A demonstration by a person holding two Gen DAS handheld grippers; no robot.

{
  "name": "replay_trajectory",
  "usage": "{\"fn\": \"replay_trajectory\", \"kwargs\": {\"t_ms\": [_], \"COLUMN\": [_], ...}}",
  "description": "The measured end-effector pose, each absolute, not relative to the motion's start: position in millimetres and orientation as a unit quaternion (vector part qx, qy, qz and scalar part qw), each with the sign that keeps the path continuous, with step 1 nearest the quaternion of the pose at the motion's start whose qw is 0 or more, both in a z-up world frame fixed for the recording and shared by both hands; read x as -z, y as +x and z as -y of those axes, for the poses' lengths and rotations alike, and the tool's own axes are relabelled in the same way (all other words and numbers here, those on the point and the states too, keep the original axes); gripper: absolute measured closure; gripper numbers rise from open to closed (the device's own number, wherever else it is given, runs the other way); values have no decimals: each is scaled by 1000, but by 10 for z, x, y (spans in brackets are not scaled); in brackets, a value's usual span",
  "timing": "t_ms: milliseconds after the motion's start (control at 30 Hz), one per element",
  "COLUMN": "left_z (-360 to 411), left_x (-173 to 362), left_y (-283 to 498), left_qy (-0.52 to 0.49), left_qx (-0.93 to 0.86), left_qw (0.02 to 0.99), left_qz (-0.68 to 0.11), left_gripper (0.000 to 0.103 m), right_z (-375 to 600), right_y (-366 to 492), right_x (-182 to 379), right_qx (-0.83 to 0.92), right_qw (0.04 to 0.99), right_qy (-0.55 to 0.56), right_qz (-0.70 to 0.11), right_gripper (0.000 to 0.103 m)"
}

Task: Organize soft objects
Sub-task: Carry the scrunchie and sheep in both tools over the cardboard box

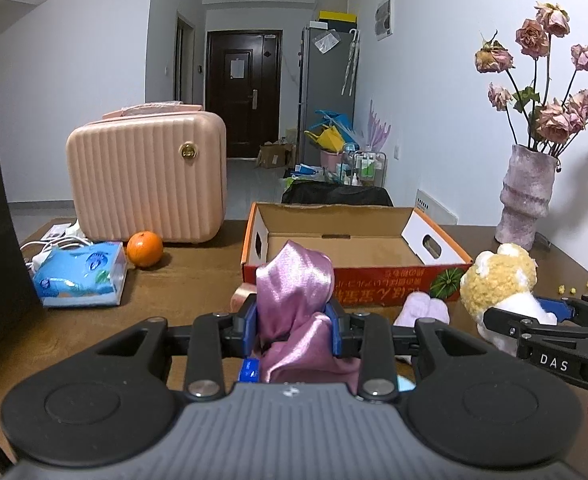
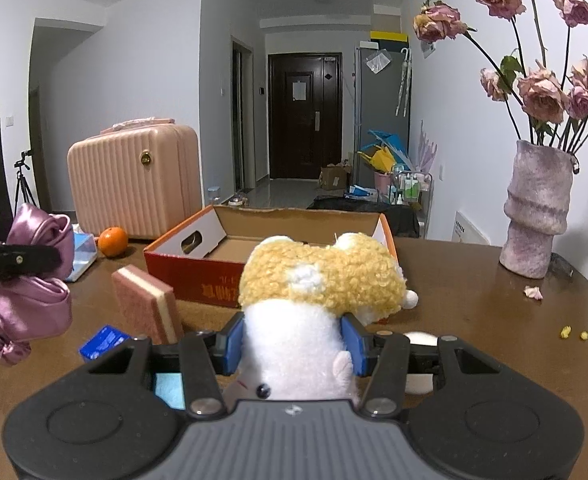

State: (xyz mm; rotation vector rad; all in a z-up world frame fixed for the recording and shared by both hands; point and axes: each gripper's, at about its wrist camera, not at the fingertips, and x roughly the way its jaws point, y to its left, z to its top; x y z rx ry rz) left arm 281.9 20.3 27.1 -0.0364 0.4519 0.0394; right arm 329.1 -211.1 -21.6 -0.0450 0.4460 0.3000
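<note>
Item: your left tool point(image 1: 296, 322) clenches the pink satin pouch point(image 1: 294, 292), your right tool point(image 2: 292, 344) the plush toy point(image 2: 318, 280), both lifted at six o'clock of the cardboard box point(image 1: 358, 240); risk: slippery satin sliding free.

A pink suitcase point(image 1: 146, 176), orange point(image 1: 145, 248), tissue pack point(image 1: 80, 278) and vase of dried roses point(image 2: 536, 216) stand on the table point(image 2: 454, 280).

Pink satin cloth point(image 1: 294, 300); plush toy point(image 2: 314, 300), gripped
</note>
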Motion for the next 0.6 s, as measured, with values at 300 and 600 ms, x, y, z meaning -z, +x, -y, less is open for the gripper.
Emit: {"fn": "replay_trajectory", "kwargs": {"t_ms": [300, 600], "left_z": [-151, -106], "left_x": [-384, -459], "left_y": [3103, 3441], "left_qy": [-16, -20], "left_qx": [-17, -18], "left_qw": [976, 978], "left_qz": [-214, -206], "left_gripper": [69, 69], "right_z": [2062, 2020], "right_y": [3520, 3785], "right_x": [92, 20], "right_qx": [-151, -153], "right_qw": [966, 969], "right_qy": [-24, -26], "right_qz": [-207, -194], "right_gripper": [54, 54]}}
